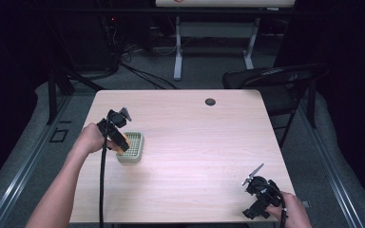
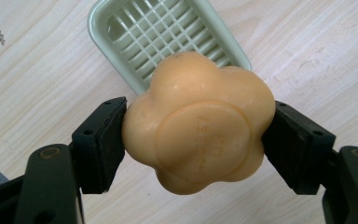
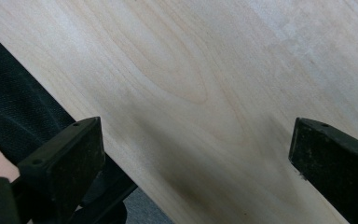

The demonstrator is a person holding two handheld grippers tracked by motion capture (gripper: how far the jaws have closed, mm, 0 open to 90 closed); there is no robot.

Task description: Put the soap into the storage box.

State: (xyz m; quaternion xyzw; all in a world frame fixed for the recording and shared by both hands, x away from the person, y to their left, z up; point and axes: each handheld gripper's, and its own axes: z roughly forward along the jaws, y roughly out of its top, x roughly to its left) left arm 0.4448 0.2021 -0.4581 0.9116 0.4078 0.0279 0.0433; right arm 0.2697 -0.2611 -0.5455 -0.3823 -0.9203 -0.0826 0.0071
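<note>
The left tongs (image 2: 193, 135) grip an orange flower-shaped soap (image 2: 198, 123) just above the green slatted dish (image 2: 116, 14) on the surface (image 1: 195, 142) — the right tongs (image 3: 196, 158) stand wide open, holding nothing.

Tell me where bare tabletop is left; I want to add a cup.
The table is bare from the soap dish across to the right gripper, and toward the far edge's hole. Crowded only around the left gripper holding soap.
</note>
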